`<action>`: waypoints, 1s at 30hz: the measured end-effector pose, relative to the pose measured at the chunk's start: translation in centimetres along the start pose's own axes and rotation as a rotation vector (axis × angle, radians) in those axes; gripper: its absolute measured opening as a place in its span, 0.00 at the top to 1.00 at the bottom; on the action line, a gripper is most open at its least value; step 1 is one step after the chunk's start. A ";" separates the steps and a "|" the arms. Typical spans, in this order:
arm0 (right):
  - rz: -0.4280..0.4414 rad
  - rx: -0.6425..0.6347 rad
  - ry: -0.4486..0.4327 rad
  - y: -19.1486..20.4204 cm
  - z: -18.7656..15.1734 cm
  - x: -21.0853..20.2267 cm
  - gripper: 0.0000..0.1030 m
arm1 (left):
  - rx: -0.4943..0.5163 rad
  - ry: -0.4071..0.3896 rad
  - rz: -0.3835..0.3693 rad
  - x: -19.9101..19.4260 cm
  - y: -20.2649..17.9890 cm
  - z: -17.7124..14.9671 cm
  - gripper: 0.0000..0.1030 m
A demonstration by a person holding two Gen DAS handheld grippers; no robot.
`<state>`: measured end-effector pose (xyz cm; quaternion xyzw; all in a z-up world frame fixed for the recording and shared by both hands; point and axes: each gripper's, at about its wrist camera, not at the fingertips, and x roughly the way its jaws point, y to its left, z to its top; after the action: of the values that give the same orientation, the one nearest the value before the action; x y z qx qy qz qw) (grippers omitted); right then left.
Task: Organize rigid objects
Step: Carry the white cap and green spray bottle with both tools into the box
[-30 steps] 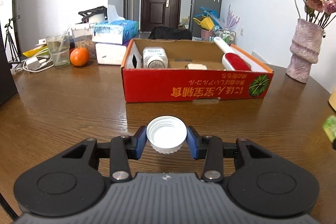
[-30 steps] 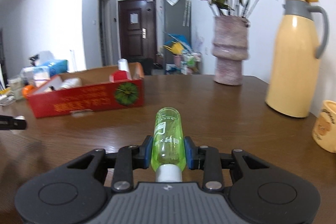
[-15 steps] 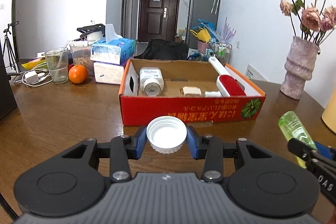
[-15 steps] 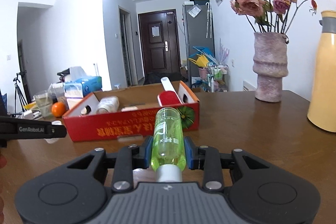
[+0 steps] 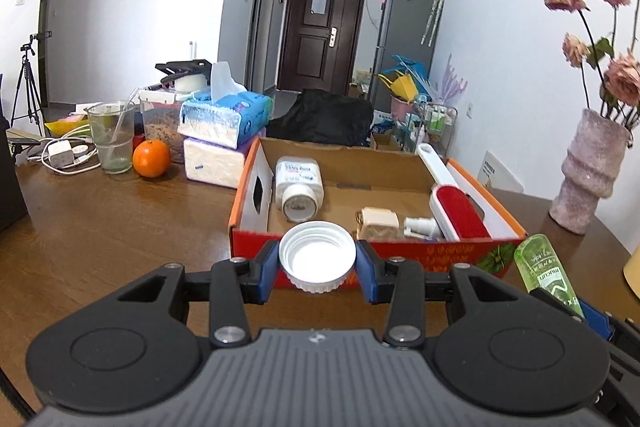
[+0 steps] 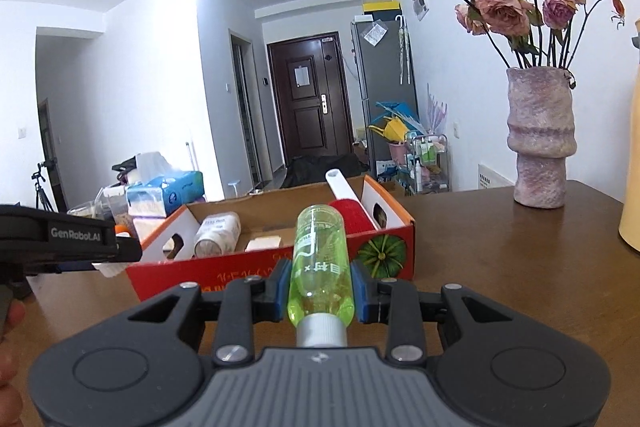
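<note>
Two items are held up just short of the red cardboard box, which serves as landmark. White cap, open side toward the camera, is pinched between the blue pads of the left hand-held gripper, jaws nearly closed on its rim; it sits just in front of the box's near wall, above the table. Green bottle, clear w/ white neck toward the camera, is clamped round its body by the right hand-held gripper, jaws at their narrowest; it points at the box's near wall, close to the pumpkin print. In the left view the bottle shows at the box's front right corner.

Inside the box: white pill bottle on its side at left, small beige item mid-front, lint brush w/ red head along the right wall.

Left of the box: tissue packs, orange, glass, charger & cables. Right of the box: pink vase w/ dried roses.
</note>
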<state>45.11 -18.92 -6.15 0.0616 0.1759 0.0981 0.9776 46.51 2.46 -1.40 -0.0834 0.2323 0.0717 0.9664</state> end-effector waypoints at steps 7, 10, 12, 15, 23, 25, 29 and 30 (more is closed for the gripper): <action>0.018 -0.005 -0.036 0.6 1.2 2.2 0.71 | -0.025 0.000 0.010 2.0 0.1 1.3 0.60; 0.031 -0.007 -0.048 0.8 1.7 3.2 0.71 | -0.033 -0.005 0.007 2.5 0.3 1.8 0.60; 0.037 -0.002 -0.059 0.9 2.0 3.8 0.71 | -0.038 -0.011 0.008 2.9 0.3 2.3 0.60; 0.044 0.000 -0.074 1.0 2.6 4.7 0.71 | -0.043 -0.026 0.008 3.4 0.3 2.9 0.60; 0.057 -0.004 -0.091 0.8 3.6 7.6 0.71 | -0.040 -0.037 0.021 6.0 -0.6 4.2 0.60; 0.060 -0.009 -0.093 0.8 3.9 8.4 0.71 | -0.036 -0.035 0.023 6.7 -0.8 4.4 0.60; 0.069 -0.021 -0.092 1.0 4.3 10.0 0.71 | -0.025 -0.038 0.030 8.0 -1.2 4.9 0.60; 0.072 -0.024 -0.092 1.0 4.4 10.2 0.71 | -0.022 -0.039 0.032 8.3 -1.3 5.0 0.60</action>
<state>55.91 -16.17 -5.29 0.0607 0.1275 0.1325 0.9811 56.23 2.99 -0.64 -0.0888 0.2141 0.0912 0.9685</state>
